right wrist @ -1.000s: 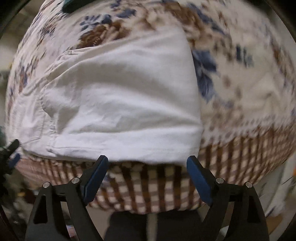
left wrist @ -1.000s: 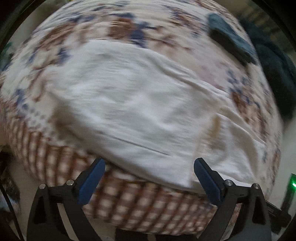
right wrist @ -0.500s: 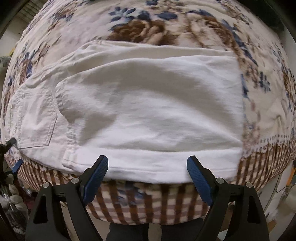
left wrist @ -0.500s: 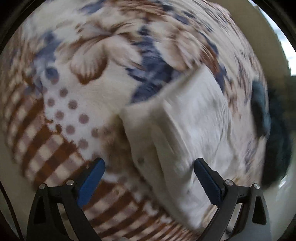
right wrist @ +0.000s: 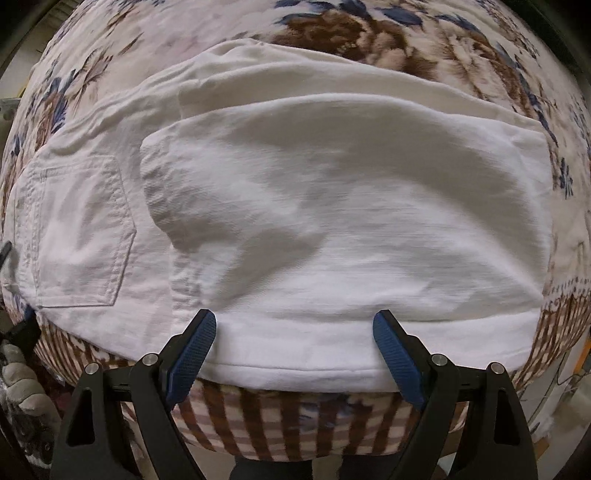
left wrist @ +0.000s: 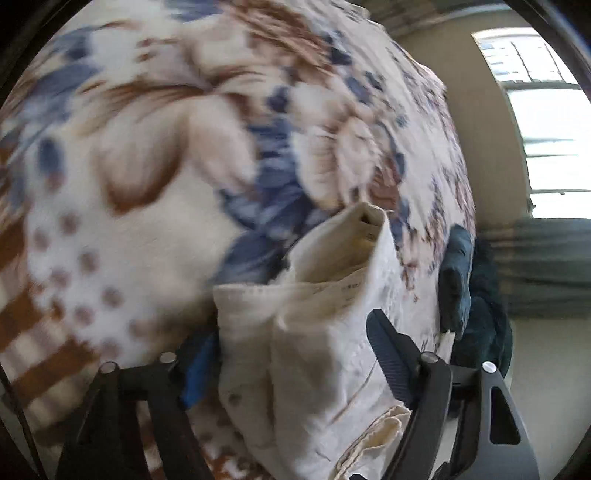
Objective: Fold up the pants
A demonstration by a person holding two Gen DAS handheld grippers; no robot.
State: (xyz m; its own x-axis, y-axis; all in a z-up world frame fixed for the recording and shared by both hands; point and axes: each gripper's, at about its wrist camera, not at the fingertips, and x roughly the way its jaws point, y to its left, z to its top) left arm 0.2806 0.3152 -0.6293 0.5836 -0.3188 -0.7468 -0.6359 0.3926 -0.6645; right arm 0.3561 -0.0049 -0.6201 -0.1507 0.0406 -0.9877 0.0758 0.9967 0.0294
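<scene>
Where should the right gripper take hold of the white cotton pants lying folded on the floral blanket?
Grip the near folded edge of the white cotton pants, coming straight down from above. That edge lies flat along the floral blanket border and already runs between the right gripper open jaws, so a pinch should catch the stacked layers.

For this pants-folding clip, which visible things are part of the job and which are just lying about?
Part of the job:
- white pants
- left gripper, closing around the waistband end
- right gripper, open over the near edge

Lying about:
- floral blanket underneath
- dark blue cloth
- window
</scene>
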